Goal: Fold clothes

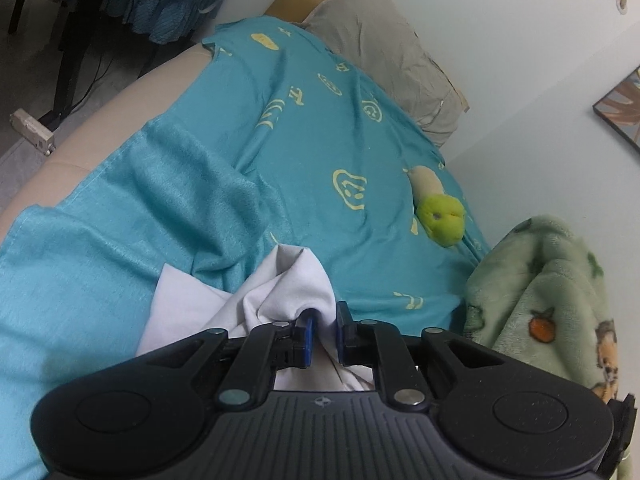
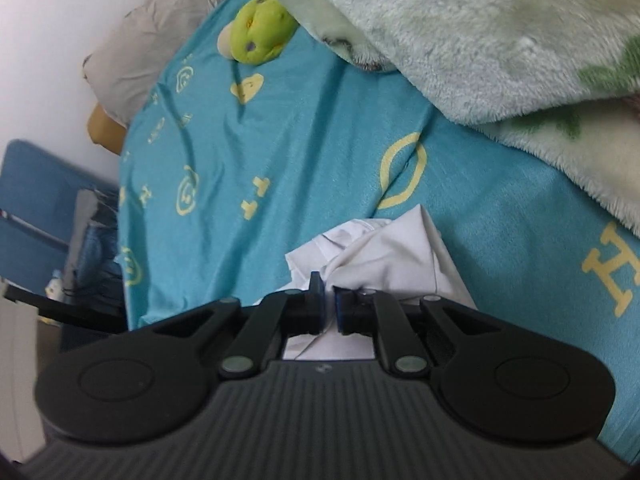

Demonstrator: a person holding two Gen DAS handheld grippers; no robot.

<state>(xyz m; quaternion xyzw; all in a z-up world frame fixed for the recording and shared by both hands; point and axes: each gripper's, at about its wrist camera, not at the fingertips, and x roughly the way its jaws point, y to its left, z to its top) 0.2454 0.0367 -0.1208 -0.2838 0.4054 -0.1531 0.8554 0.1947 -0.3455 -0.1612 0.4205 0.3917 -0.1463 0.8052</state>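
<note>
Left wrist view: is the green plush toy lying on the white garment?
No, the plush toy lies on the teal sheet near the wall, well apart from the white garment at the claw.

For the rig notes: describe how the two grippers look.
Both the left gripper and right gripper look alike: a matte black ribbed body, two round side bulges, black linkage bars with silver pivot pins, a small centre emblem, and blue-padded fingers. No cables or sleeves show.

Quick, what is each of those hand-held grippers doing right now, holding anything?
Left hand-held gripper: closed on a bunch of the white garment.
Right hand-held gripper: closed on another bunch of the white garment.
</note>
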